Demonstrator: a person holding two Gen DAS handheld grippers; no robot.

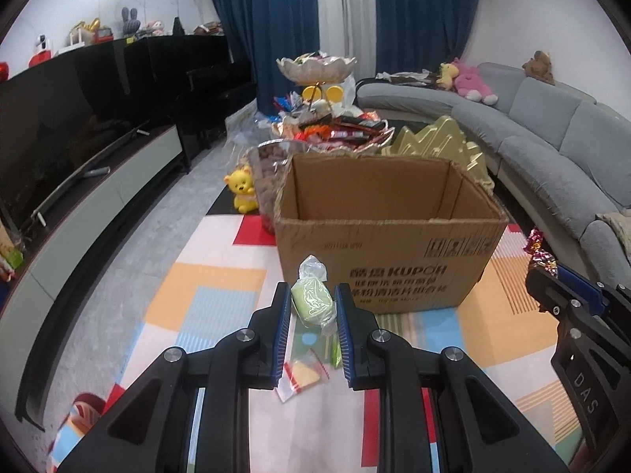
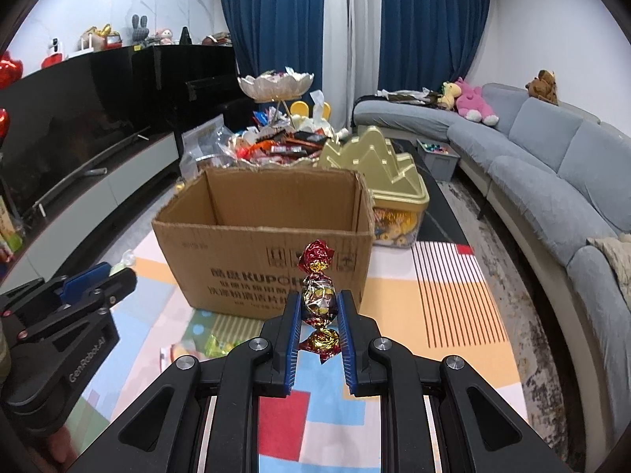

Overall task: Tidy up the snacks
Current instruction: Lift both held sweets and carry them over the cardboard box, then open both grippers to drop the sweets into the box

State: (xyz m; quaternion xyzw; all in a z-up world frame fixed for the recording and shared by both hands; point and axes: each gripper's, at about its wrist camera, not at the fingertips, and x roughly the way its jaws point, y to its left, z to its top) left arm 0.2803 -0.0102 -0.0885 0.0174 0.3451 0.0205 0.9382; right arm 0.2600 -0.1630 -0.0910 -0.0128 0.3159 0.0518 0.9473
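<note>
The left black plastic tongs (image 1: 311, 303) have 2 flat fingers faced with ribbed blue pads (image 1: 280, 335), each finger carried on angular black link arms with triangular cut-outs. 4 round silver pivot bolts sit across the links. The right black plastic tongs (image 2: 318, 307) are built the same way, with blue ribbed pads (image 2: 292, 339) and 4 silver bolts. Seen from the side, one body bears white "GenRobot.AI" lettering, the other "DAS", with small screws along the casing.
</note>
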